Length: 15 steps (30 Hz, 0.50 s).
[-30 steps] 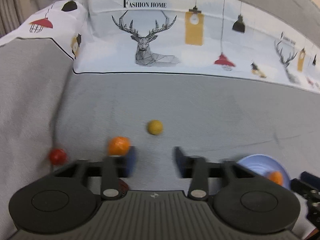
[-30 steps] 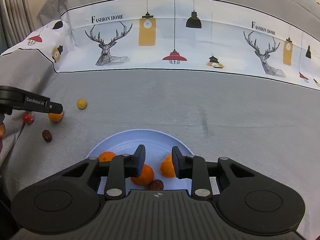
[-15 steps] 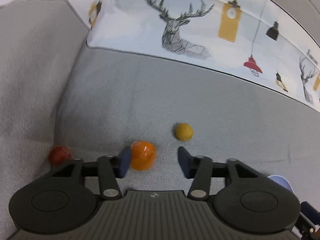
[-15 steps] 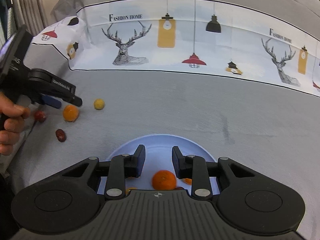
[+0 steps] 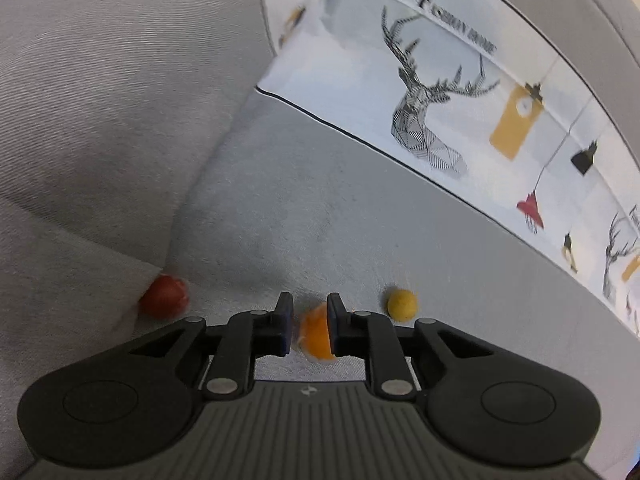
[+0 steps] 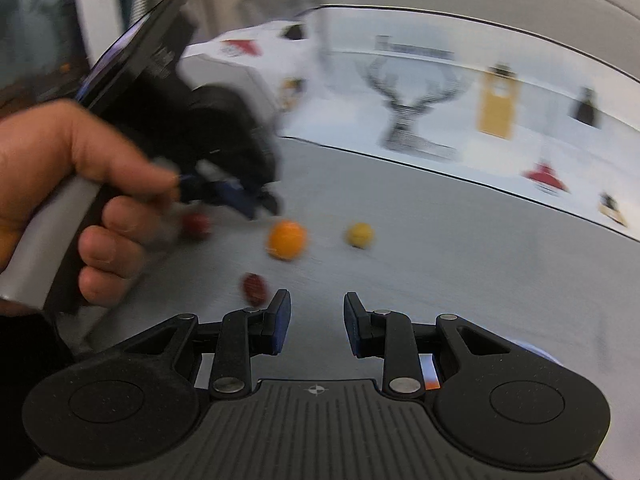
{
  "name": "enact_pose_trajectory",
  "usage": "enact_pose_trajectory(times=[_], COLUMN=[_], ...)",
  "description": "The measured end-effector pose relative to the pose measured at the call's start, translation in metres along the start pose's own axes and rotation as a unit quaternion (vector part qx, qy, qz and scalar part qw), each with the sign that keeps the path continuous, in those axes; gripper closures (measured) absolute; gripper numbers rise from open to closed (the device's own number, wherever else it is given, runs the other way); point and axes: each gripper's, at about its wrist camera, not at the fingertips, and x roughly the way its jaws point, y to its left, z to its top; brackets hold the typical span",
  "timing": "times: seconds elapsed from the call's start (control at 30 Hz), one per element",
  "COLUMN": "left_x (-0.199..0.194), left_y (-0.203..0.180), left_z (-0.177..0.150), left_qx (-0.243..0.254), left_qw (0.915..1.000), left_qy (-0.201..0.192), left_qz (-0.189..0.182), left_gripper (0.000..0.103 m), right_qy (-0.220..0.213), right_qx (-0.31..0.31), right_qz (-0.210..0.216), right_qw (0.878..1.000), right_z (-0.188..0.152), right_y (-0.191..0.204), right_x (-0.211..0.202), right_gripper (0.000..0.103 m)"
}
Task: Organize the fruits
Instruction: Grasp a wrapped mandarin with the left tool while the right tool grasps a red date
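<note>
The left gripper (image 5: 307, 328) is clamped on the orange fruit (image 5: 316, 336), down on the grey cloth (image 5: 320, 208). Left of that fruit lies a red fruit (image 5: 165, 297), right of it a yellow fruit (image 5: 402, 305). The right gripper (image 6: 314, 322) stands partly open and empty.

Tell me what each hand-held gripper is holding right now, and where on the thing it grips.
Left hand-held gripper: shut on the orange fruit, pads on its two sides. Right hand-held gripper: nothing between its pads.
</note>
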Motion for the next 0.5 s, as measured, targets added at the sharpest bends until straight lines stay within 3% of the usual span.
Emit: enact_pose_trajectory(times=[0.07, 0.17, 0.37, 0.43, 0.5], left_x=[-0.005, -0.01, -0.002, 0.002, 0.006], left_y=[0.008, 0.016, 0.006, 0.001, -0.005], left_z=[0.003, 0.007, 0.01, 0.009, 0.008], left_qx=[-0.017, -0.023, 0.008, 0.02, 0.033], left_qw=[0.9998, 0.9996, 0.9999, 0.9998, 0.9994], left_qy=[-0.007, -0.017, -0.006, -0.001, 0.008], left_qz=[-0.003, 0.0, 0.002, 0.0, -0.005], left_gripper=[0.082, 0.07, 0.063, 0.051, 0.051], right_qy=[0.0, 0.013, 0.045, 0.07, 0.073], right_qx=[-0.011, -0.024, -0.065, -0.073, -0.073], right_qz=[0.014, 0.026, 0.04, 0.037, 0.03], right_qw=[1.0, 0.999, 0.996, 0.994, 0.994], right_z=[0.005, 0.009, 0.008, 0.005, 0.008], right_y=[0.009, 0.016, 0.031, 0.034, 0.034], right_x=[0.018, 0.042, 0.074, 0.082, 0.079], right_gripper=[0.072, 0.072, 0.072, 0.083, 0.084])
